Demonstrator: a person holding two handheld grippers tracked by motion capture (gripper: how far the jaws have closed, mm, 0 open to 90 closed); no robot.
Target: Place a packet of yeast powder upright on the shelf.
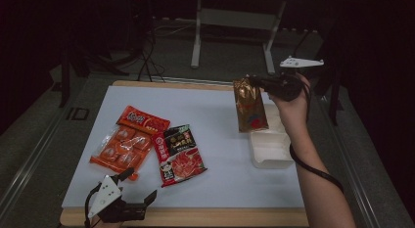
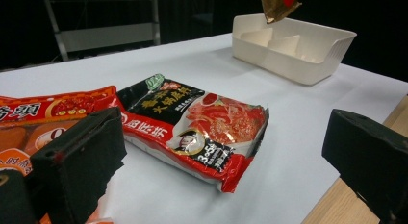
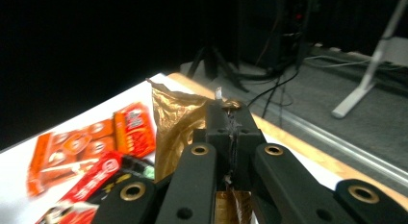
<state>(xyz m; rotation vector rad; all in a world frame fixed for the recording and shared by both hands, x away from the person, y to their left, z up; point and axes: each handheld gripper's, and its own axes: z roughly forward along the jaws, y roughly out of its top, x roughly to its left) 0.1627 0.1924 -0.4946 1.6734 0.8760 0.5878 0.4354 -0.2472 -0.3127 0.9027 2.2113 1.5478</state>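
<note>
A gold-brown snack packet (image 1: 250, 105) hangs by its top edge from my right gripper (image 1: 255, 81), which is shut on it above the white divided tray (image 1: 268, 150) at the table's right. In the right gripper view the jaws of that gripper (image 3: 230, 113) pinch the crinkled gold packet (image 3: 172, 120). My left gripper (image 1: 138, 185) stands open over the table's front left edge. Its jaws (image 2: 228, 132) frame a red and black sauce packet (image 2: 197, 125) lying flat. An orange snack pack (image 1: 123, 142) lies left of the sauce packet (image 1: 177, 153).
The white mat (image 1: 210, 120) covers a wooden table whose front edge (image 1: 220, 217) is bare. The tray (image 2: 298, 65) has inner dividers, and the gold packet's lower corner (image 2: 279, 5) dangles over it. A metal stand and cables sit on the floor beyond the table.
</note>
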